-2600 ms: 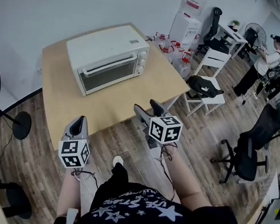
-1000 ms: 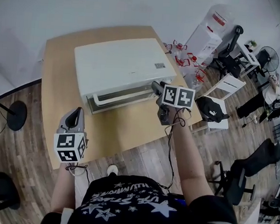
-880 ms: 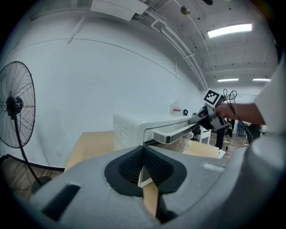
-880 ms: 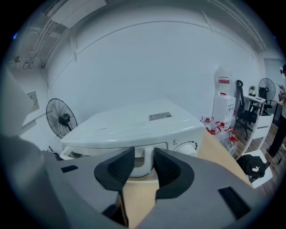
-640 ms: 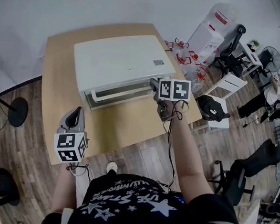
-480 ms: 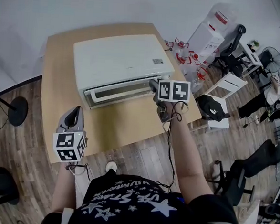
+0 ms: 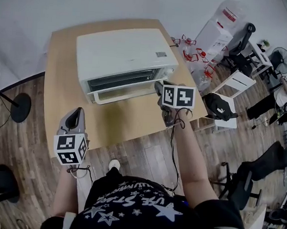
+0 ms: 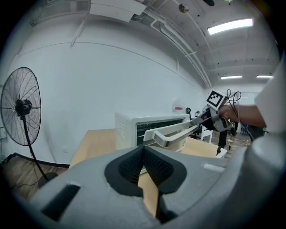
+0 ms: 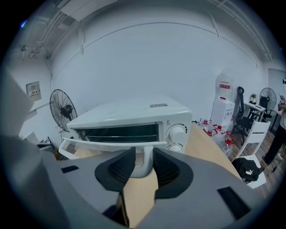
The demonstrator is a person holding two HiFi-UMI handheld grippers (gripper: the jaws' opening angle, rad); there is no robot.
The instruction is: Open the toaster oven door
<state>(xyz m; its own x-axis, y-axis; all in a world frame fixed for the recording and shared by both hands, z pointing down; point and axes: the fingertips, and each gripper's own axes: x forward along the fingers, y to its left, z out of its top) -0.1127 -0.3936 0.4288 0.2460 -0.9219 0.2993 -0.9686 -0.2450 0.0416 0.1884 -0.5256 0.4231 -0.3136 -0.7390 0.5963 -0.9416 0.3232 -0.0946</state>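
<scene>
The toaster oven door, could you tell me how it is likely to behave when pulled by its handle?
It probably swings stiffly: the door stands part-open, hinged at its lower edge. Its handle looks smooth, so the right claw gripping it might slip. The low, wide toaster oven seems unlikely to tip.

left gripper (image 7: pixel 76 114): fingers together, low | right gripper (image 7: pixel 159 86): fingers clamped, arm outstretched
</scene>
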